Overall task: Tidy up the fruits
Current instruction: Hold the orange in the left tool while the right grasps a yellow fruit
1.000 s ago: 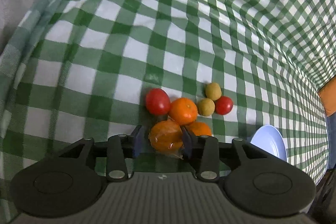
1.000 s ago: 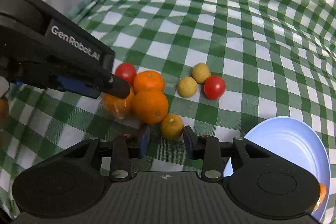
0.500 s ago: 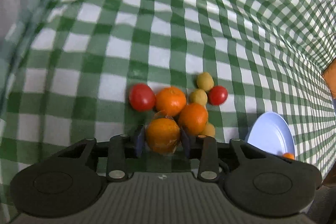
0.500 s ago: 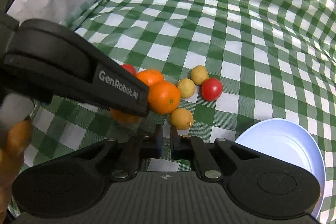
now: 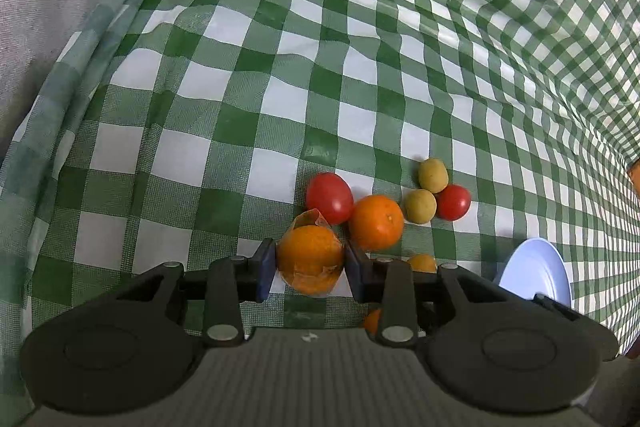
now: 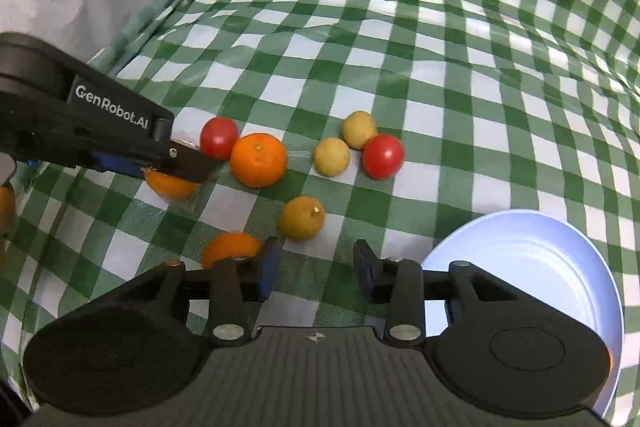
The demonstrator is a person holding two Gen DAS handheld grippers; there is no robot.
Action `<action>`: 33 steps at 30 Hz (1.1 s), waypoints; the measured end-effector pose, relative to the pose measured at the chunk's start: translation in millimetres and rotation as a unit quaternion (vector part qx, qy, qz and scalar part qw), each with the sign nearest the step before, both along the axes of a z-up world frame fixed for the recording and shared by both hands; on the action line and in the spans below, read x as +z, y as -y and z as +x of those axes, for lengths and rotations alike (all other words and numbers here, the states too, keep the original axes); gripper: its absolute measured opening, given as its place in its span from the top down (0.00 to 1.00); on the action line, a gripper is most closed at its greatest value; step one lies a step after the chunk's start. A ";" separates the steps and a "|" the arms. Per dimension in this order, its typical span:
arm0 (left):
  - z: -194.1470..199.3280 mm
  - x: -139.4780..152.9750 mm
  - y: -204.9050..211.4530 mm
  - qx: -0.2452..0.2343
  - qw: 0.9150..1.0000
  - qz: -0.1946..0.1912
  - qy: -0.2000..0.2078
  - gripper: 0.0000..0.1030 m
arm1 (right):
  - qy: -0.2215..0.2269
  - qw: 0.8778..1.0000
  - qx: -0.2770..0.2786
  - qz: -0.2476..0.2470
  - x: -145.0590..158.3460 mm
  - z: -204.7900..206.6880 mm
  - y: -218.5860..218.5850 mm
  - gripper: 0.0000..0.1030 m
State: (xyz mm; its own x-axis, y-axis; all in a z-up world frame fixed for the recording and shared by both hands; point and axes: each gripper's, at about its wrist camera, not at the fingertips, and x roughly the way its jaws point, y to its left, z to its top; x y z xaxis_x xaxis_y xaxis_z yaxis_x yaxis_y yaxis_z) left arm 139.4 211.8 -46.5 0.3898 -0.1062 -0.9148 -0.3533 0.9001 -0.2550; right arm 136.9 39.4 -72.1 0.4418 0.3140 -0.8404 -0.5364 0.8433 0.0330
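Left gripper (image 5: 310, 264): clenched on the wrapped orange (image 5: 311, 259); I see both pads pressing its sides, clear film crinkled at its top.
Right gripper (image 6: 316, 269): jaws opening, nothing between them; I hold it just short of the yellowish citrus (image 6: 302, 218).
Loose orange (image 6: 231, 248): beside the right gripper's left finger, blurred at its edge, possibly rolling.
Blue plate (image 6: 560, 239): near right, mostly bare; the likely home for the fruit, I judge.
Bare orange (image 5: 376, 222): just beyond the held one, close to the left gripper's right finger.
Large tomato (image 5: 329, 197): behind the wrapped orange.
Two pale round fruits (image 5: 420, 206): touching the small tomato (image 5: 453, 202).
Checked cloth (image 5: 280, 67): wrinkled and glossy, far side bare.
Handling note: I lift the wrapped orange straight up, keeping the squeeze light so the film does not slip, and clear of neighbours that could roll.
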 end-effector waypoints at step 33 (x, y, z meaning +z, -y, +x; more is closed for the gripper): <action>2.6 14.6 24.4 -0.048 0.996 0.067 0.034 0.61 | 0.071 0.995 -0.030 0.071 40.0 2.8 10.1 0.73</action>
State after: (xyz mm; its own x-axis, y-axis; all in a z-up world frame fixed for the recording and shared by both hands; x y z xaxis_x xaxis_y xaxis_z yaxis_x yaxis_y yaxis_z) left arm 142.0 187.4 -32.0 0.4458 -0.0253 -0.8948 -0.2502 0.9562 -0.1517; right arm 139.7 29.4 -32.1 0.5740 0.3943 -0.7177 -0.4926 0.8664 0.0820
